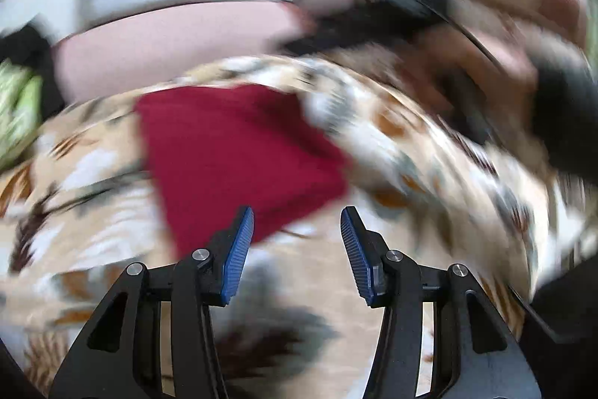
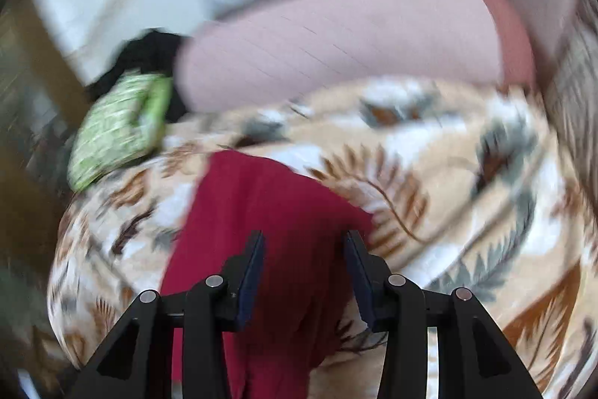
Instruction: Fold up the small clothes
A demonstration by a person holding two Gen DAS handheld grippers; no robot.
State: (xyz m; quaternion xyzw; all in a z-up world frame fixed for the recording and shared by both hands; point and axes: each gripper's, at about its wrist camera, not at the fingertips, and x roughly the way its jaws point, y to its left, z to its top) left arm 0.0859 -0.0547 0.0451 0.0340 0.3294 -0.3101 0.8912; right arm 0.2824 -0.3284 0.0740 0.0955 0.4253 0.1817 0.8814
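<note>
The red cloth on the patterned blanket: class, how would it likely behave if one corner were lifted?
The red cloth lies flat and thin, so it would probably droop limply. It looks light, likely easy to lift. On the soft patterned blanket it may drag rather than slide.

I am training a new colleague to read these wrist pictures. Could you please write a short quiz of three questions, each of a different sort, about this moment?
1. True or false: the left gripper is clamped on the dark red garment.
2. Multiple choice: what does the dark red garment lie on? A) a bare wooden table B) a beige blanket with a leaf pattern C) a metal tray
3. Fill the gap: in the right wrist view, the crumpled cloth at the left edge of the blanket, beside the black cloth, is ____ and white.

Key: 1 false, its jaws stand apart with nothing between the pads; 2 B; 3 green.
</note>
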